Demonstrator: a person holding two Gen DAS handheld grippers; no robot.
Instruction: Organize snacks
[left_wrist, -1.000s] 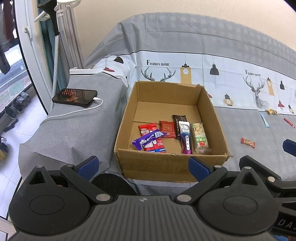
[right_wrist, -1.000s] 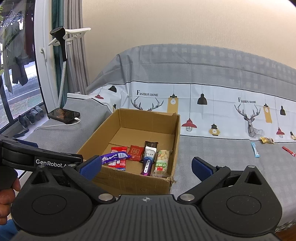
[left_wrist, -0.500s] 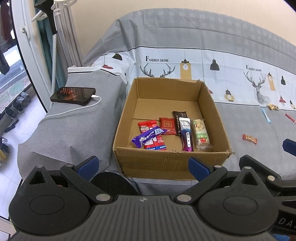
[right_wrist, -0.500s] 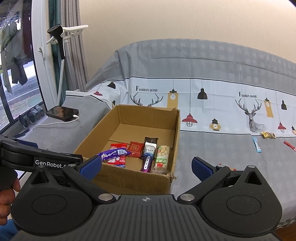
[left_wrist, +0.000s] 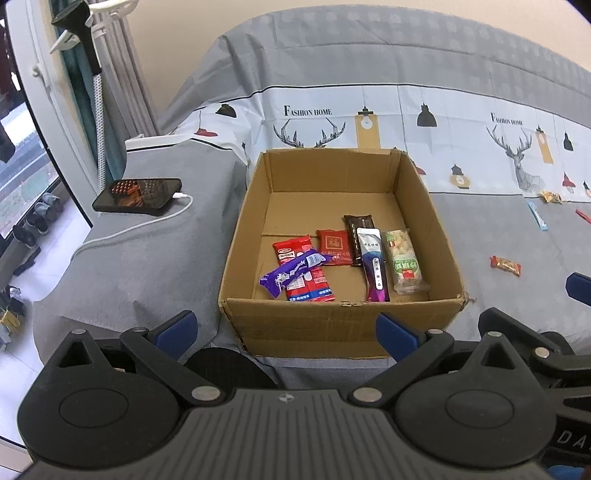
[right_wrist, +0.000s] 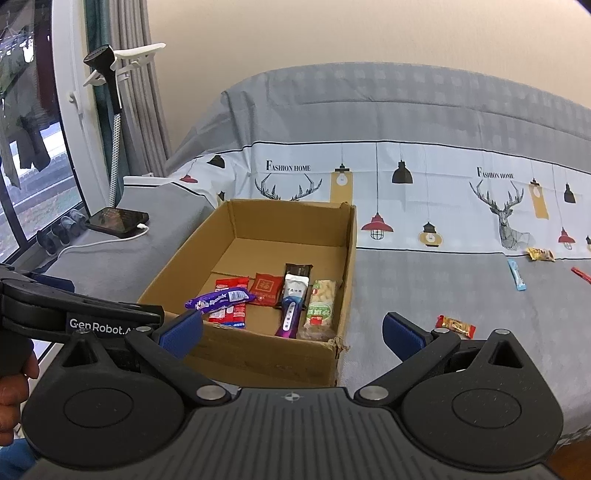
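Note:
An open cardboard box (left_wrist: 332, 321) (right_wrist: 266, 350) sits on the grey covered couch and holds several snack packets, among them a purple bar (left_wrist: 295, 271) (right_wrist: 221, 298) lying over a red packet (left_wrist: 303, 266). My left gripper (left_wrist: 286, 334) is open just in front of the box's near wall, holding nothing. My right gripper (right_wrist: 291, 332) is open too, off the box's near right corner. A red-and-gold candy (left_wrist: 505, 265) (right_wrist: 455, 326) lies on the couch beside my right fingertip. Further right lie a blue stick (right_wrist: 516, 279), a gold candy (right_wrist: 540, 254) and a red stick (right_wrist: 581, 275).
A black phone (left_wrist: 138, 195) (right_wrist: 117, 221) with a white charging cable rests on the grey armrest left of the box. A garment steamer (right_wrist: 107, 74) and curtains stand by the window at far left. A hand (right_wrist: 14, 373) grips the left tool.
Both views have risen and drawn slightly back, so the box sits lower and further. The red-and-gold candy now shows by my right fingertip. Both grippers stay open.

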